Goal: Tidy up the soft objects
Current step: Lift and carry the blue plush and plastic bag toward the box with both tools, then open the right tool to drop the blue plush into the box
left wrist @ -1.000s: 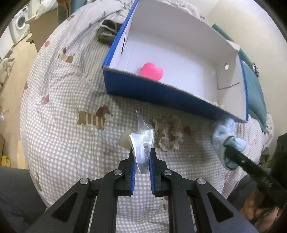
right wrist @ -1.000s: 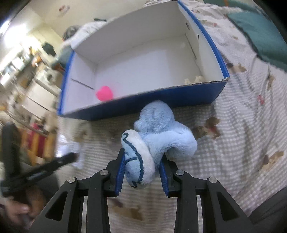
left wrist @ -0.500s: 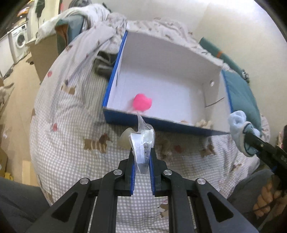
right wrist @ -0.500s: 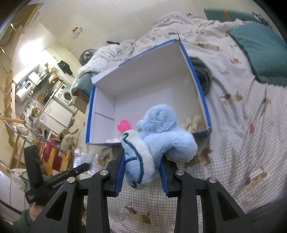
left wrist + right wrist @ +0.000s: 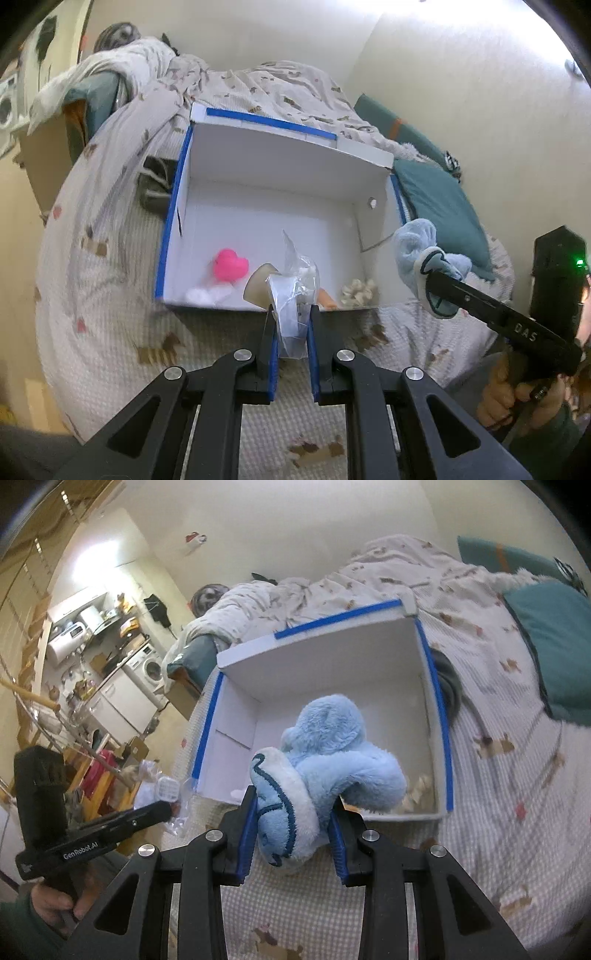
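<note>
My left gripper (image 5: pixel 291 317) is shut on a clear plastic bag (image 5: pixel 293 291) with small pale items in it, held over the near wall of the blue and white box (image 5: pixel 280 173). My right gripper (image 5: pixel 293 812) is shut on a light blue plush toy (image 5: pixel 325 771), held above the box's (image 5: pixel 439 716) near edge; the toy also shows in the left wrist view (image 5: pixel 424 254). Inside the box lie a pink heart-shaped toy (image 5: pixel 229 265), white pads (image 5: pixel 207 294) and a beige fluffy item (image 5: pixel 357 291).
The box sits on a bed with a checked dog-print cover (image 5: pixel 96 295). A teal pillow (image 5: pixel 439 206) lies to the right, a dark garment (image 5: pixel 155 181) beside the box's left wall. A kitchen area (image 5: pixel 96 664) is beyond the bed's left side.
Both grippers have risen and moved forward over the box's near edge, each keeping its hold. The view into the box has opened up.
</note>
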Demonstrator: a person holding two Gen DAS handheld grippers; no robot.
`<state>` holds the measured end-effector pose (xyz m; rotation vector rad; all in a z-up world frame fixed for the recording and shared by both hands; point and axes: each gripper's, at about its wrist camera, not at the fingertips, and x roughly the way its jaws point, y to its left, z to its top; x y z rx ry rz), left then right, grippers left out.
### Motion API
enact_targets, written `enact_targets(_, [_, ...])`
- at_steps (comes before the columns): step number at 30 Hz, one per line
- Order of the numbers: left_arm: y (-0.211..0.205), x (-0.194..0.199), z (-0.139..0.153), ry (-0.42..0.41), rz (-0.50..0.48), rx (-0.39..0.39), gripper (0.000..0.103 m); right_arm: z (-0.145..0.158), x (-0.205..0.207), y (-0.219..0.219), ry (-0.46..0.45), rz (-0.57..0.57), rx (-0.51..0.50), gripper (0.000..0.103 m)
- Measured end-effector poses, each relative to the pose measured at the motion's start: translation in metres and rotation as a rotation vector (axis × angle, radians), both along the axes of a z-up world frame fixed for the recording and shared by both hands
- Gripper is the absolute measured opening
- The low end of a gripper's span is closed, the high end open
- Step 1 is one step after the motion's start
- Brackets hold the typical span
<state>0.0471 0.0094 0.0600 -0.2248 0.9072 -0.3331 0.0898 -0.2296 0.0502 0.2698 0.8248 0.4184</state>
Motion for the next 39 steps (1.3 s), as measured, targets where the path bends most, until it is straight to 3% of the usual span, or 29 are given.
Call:
enact_targets(11, [-0.021, 0.048, 0.006, -0.06, -0.051, 0.065, 0.012, -0.014, 0.046, 0.011, 0.012, 0.015, -0.035, 0.036])
enact_targets(15, [-0.026, 0.055, -0.001, -0.086, -0.117, 0.02, 0.012, -0.025, 0.058, 0.011, 0.034, 0.007, -0.031, 0.036])
enact_targets(20, [-0.035, 0.056, -0.012, -0.102, -0.137, 0.045, 0.012, -0.039, 0.063, 0.01, 0.066, -0.002, -0.016, 0.036])
enact_targets(28, [-0.036, 0.056, -0.029, -0.04, -0.115, 0.05, 0.012, -0.056, 0.068, 0.021, 0.12, 0.033, -0.057, 0.038])
enact_targets(33, [-0.035, 0.053, -0.028, -0.053, -0.109, 0.057, 0.012, -0.067, 0.074, 0.023, 0.165, 0.027, -0.074, 0.047])
enact_targets(35, [-0.034, 0.052, -0.029, -0.052, -0.104, 0.056, 0.012, -0.072, 0.077, 0.021, 0.195, 0.003, -0.08, 0.062])
enact_targets(39, [-0.03, 0.047, -0.026, -0.055, -0.1, 0.048, 0.012, -0.072, 0.076, 0.001, 0.227, -0.052, 0.039, 0.066])
